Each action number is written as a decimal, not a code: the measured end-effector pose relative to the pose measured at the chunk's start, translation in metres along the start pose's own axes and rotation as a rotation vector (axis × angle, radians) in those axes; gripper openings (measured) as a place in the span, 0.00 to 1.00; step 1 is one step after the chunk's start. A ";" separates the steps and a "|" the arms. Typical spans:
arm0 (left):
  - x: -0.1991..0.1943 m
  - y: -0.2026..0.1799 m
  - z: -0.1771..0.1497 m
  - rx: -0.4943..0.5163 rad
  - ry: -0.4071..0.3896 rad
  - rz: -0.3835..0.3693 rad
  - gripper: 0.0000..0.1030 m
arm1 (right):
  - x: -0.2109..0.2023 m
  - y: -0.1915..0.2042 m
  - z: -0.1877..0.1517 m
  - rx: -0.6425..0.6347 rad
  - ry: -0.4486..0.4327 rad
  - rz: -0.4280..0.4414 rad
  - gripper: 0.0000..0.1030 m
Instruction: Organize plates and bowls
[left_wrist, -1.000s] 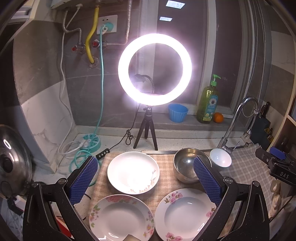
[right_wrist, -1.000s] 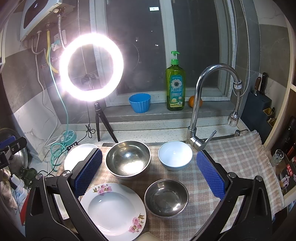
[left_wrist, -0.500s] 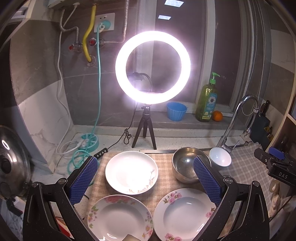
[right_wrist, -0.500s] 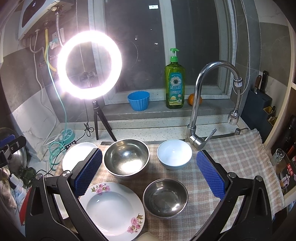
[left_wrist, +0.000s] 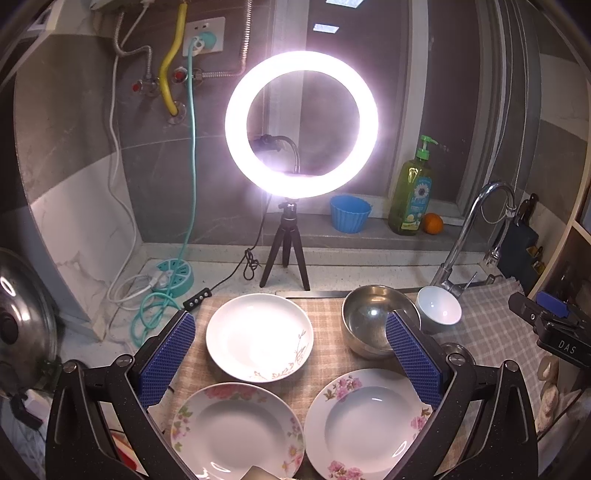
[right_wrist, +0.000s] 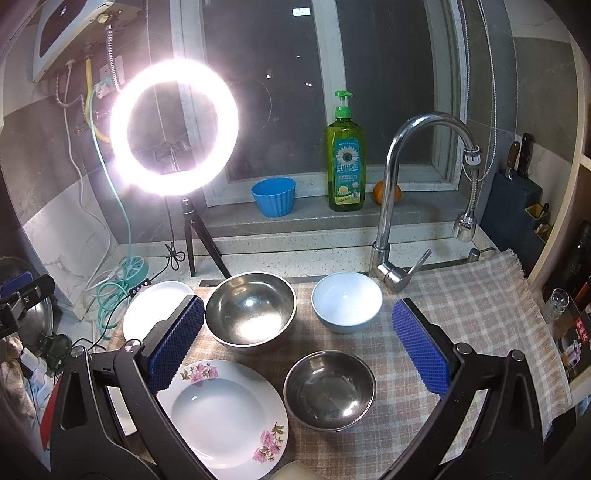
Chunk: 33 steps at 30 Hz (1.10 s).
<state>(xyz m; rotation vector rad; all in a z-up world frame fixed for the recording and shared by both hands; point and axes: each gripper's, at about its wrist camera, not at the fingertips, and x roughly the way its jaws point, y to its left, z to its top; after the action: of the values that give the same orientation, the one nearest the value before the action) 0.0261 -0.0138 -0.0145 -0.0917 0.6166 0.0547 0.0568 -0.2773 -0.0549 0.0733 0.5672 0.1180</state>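
Observation:
In the left wrist view, a plain white plate (left_wrist: 258, 336) lies at the back of the checked cloth (left_wrist: 325, 354), with two pink-flowered plates in front: one left (left_wrist: 236, 428), one right (left_wrist: 365, 424). My left gripper (left_wrist: 291, 354) is open and empty above them. In the right wrist view, a large steel bowl (right_wrist: 251, 310), a white bowl (right_wrist: 346, 306), a small steel bowl (right_wrist: 328, 387) and a flowered plate (right_wrist: 221, 413) lie below my right gripper (right_wrist: 295, 343), which is open and empty. The white plate (right_wrist: 155, 310) is partly hidden behind its left finger.
A lit ring light on a tripod (left_wrist: 301, 125) stands behind the plates. A faucet (right_wrist: 399, 192) rises behind the white bowl. A blue cup (right_wrist: 273, 195), soap bottle (right_wrist: 345, 155) and orange (right_wrist: 386, 192) sit on the sill. Cables (left_wrist: 159, 291) lie left; a knife block (right_wrist: 513, 203) stands right.
Both views have shifted slightly, and the dishes sit a little further left in the frames. Both grippers stay open. No dish has moved.

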 end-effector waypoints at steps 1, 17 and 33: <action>0.001 0.000 -0.001 0.000 0.003 -0.001 0.99 | 0.001 -0.001 0.000 0.004 0.002 -0.001 1.00; 0.044 0.027 -0.029 -0.034 0.176 -0.085 0.89 | 0.011 -0.022 -0.031 0.074 0.104 0.037 1.00; 0.115 0.008 -0.078 0.051 0.533 -0.299 0.32 | 0.044 -0.049 -0.136 0.299 0.434 0.144 0.50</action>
<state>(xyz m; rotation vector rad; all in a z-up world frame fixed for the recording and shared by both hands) 0.0742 -0.0112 -0.1445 -0.1506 1.1298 -0.2838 0.0246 -0.3147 -0.1982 0.3869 1.0108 0.1908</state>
